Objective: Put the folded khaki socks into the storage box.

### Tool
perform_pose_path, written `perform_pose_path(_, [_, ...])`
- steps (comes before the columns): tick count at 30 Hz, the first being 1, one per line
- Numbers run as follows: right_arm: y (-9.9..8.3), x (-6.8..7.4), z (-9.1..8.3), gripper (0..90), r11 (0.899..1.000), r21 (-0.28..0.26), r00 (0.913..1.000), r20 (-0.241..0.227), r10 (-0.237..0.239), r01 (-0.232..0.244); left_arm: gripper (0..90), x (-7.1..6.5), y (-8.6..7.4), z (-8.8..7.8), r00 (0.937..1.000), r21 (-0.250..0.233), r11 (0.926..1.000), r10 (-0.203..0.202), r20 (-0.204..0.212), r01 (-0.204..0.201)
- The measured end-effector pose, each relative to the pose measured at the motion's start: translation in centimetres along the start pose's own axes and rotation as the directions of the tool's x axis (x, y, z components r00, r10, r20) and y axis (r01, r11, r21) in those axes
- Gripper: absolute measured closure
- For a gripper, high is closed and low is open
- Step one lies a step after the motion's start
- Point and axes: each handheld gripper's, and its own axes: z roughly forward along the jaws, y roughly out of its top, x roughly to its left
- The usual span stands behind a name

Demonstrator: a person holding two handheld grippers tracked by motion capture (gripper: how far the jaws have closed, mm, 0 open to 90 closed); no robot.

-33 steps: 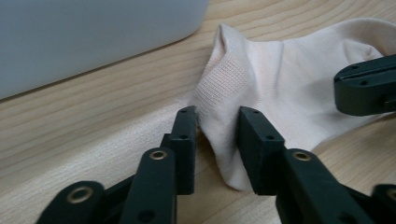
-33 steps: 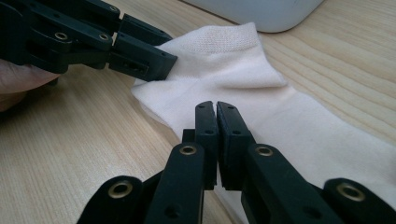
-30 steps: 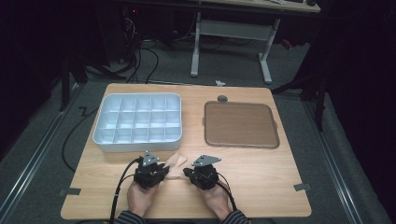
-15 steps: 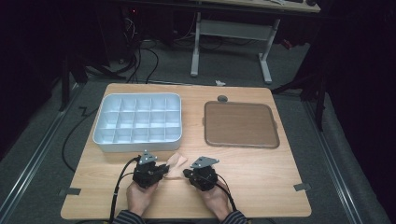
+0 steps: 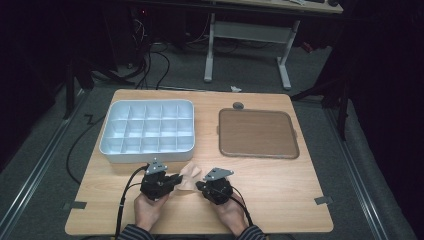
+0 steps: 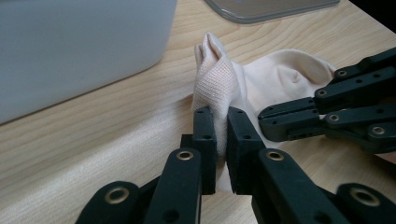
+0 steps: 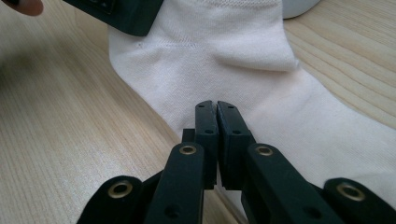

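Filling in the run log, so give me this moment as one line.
left gripper: shut on sock | right gripper: shut on sock | sock: on table | compartment tray: empty | brown tray: empty

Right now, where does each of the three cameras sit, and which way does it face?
High view: above the person's side, looking forward and down on the table; both hands and forearms show.
Left gripper view: on the left gripper, looking along its jaws, shut on the sock.
Right gripper view: on the right gripper, jaws together over the sock.
Shared: the sock appears in all three views; the compartment tray in the high and left gripper views.
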Motion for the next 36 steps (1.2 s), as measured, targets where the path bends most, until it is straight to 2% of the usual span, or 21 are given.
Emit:
perform_pose_path(8, [0.2, 0.0, 0.1, 87.7, 1.000, 0.011, 0.9999, -0.007, -0.010, 0.010, 83.9, -0.5, 0.7, -0.5, 0.9989, -0.016, 0.9996, 0.024, 0.040, -0.023])
perform_pose_path(17, [0.4, -0.2, 0.3, 88.2, 1.000, 0.015, 0.9995, -0.031, 0.010, -0.010, 84.4, -1.1, 1.5, -0.4, 0.9953, -0.036, 0.9979, 0.056, 0.079, -0.053])
perform_pose_path(19, [0.4, -0.3, 0.4, 88.3, 1.000, 0.012, 0.9982, -0.054, 0.025, -0.025, 84.5, -1.1, 1.6, -0.4, 0.9941, -0.043, 0.9979, 0.052, 0.095, -0.048])
perform_pose_path(23, [0.7, -0.2, 0.7, 88.4, 1.000, 0.016, 0.9974, -0.070, 0.020, -0.019, 84.7, -1.3, 1.5, -0.5, 0.9918, -0.055, 0.9968, 0.064, 0.111, -0.058])
perform_pose_path(26, [1.3, 0.1, 1.1, 88.4, 0.999, 0.039, 0.9971, -0.076, -0.006, 0.009, 84.8, -1.3, 1.5, -0.6, 0.9906, -0.057, 0.9965, 0.068, 0.119, -0.061])
perform_pose_path(30, [1.7, 0.5, 1.7, 88.4, 0.999, 0.033, 0.9962, -0.086, -0.011, 0.014, 84.9, -1.3, 1.5, -0.7, 0.9915, -0.061, 0.9963, 0.067, 0.112, -0.061])
perform_pose_path(33, [1.8, 0.4, 1.9, 88.4, 1.000, 0.022, 0.9942, -0.107, -0.001, 0.003, 84.9, -1.3, 1.4, -0.7, 0.9949, -0.055, 0.9959, 0.076, 0.067, -0.073])
perform_pose_path(36, [1.8, 0.4, 1.8, 87.0, 1.000, 0.021, 0.9947, -0.103, -0.006, 0.008, 84.9, -1.2, 1.3, -0.7, 0.9960, -0.045, 0.9961, 0.078, 0.045, -0.076])
